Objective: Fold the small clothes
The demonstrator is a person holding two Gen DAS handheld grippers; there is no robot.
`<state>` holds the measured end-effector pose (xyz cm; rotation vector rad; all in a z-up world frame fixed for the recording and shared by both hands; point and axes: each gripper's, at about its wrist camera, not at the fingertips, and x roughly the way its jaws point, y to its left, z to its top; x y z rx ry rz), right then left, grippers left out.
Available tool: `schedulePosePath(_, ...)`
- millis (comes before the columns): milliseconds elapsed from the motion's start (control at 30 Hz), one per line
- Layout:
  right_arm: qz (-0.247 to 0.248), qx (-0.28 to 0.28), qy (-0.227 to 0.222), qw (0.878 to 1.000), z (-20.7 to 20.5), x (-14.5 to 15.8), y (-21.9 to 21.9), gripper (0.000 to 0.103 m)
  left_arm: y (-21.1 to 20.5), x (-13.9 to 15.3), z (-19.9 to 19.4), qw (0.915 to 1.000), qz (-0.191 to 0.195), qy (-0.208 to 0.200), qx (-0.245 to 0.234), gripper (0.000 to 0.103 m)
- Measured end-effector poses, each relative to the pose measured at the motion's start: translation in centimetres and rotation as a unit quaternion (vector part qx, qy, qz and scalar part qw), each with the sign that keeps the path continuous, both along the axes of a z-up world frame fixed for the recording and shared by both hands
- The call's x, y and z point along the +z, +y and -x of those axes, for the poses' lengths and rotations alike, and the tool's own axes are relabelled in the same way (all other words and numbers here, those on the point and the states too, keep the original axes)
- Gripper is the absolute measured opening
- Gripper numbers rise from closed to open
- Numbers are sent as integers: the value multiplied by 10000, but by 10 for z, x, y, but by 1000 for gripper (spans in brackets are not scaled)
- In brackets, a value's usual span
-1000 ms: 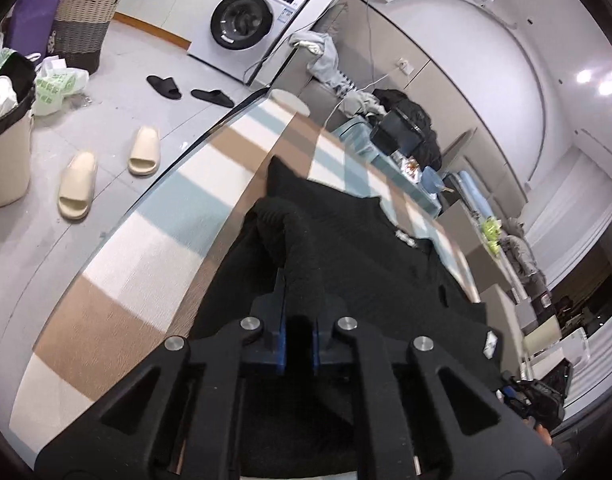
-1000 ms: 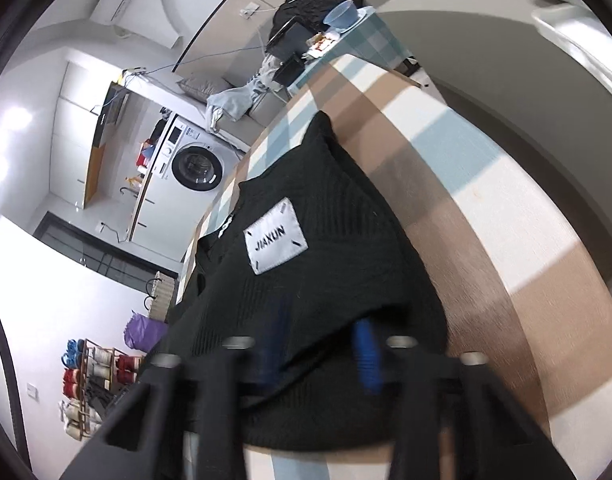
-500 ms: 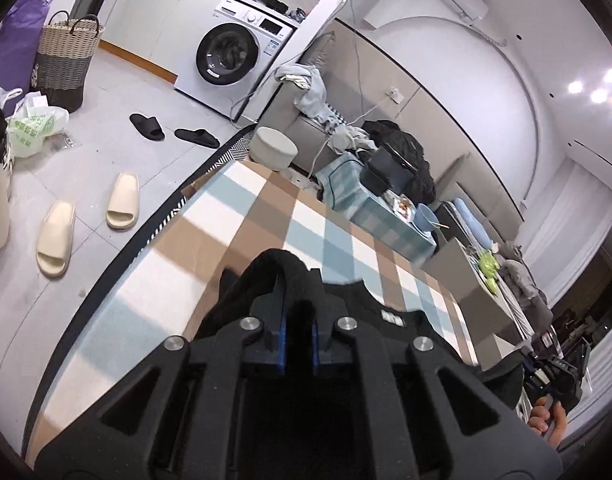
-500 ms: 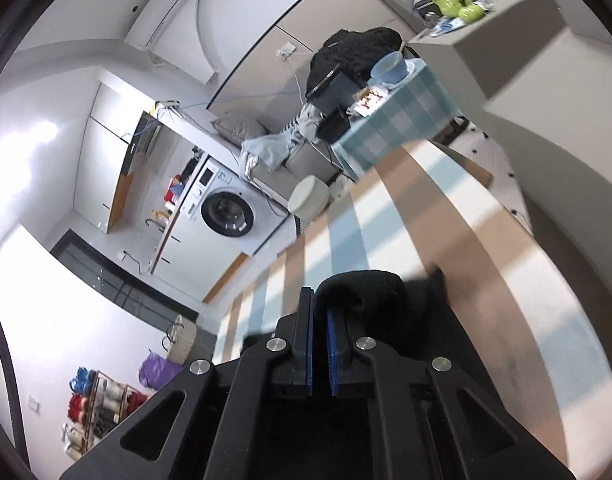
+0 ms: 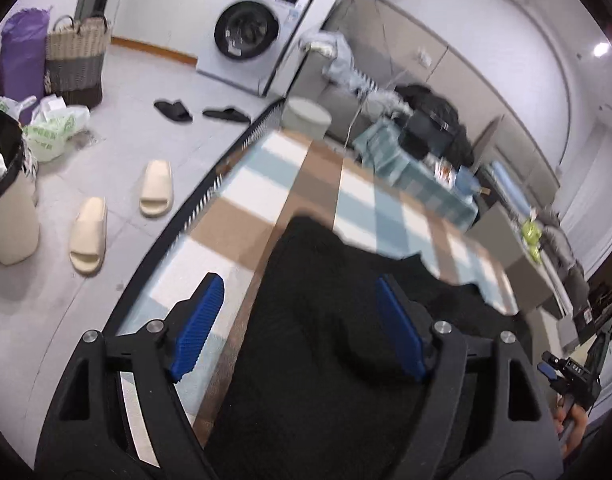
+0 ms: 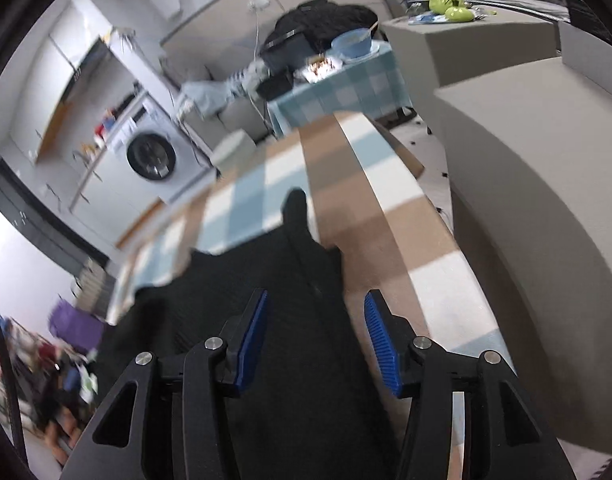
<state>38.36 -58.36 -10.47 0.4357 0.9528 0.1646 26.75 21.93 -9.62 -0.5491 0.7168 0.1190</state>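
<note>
**Black garment released on the checked table, both grippers opened**

Black garment [image 5: 325, 340] is seen lying on the checked table [image 5: 266, 184], spread under and ahead of both grippers. In the left wrist view its cloth runs from the bottom of the picture up to a rounded far edge on the brown stripe. In the right wrist view the black garment [image 6: 266, 280] ends in a narrow tip that points away along the table. Its long axis cannot be told with certainty, because the near part is hidden by the tools.

The left gripper [image 5: 302, 324] is held wide apart; its jaws have just been opening, and the cloth is seen between the blue pads but is not pressed by them. The right gripper [image 6: 315, 340] is parted less widely; its jaws have also just been opening, with the garment's right edge below the gap and nothing pinched. Both are directed downward at the cloth, so neither hand is clearly the nearer one. The fold just laid is judged to be finished, and for a next fold a free edge must be found again.

Among the containers, a woven basket [image 5: 76, 60] is seen on the floor; its content cannot be seen. A cream bin [image 5: 8, 216] holds a dark liner with something white. A blue bowl [image 6: 351, 42] stands on a small far table; its content is too blurred to tell.
</note>
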Motion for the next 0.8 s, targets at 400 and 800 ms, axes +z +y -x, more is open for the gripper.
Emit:
schedulePosePath(400, 390, 76, -112, 9991, -26, -18, 27, 27, -16, -49, -47, 9980, -407, 478, -99, 9)
schedulePosePath(800, 703, -327, -583, 9953, -9, 6, 1, 1, 3, -33, -25, 9995, -167, 122, 250, 4)
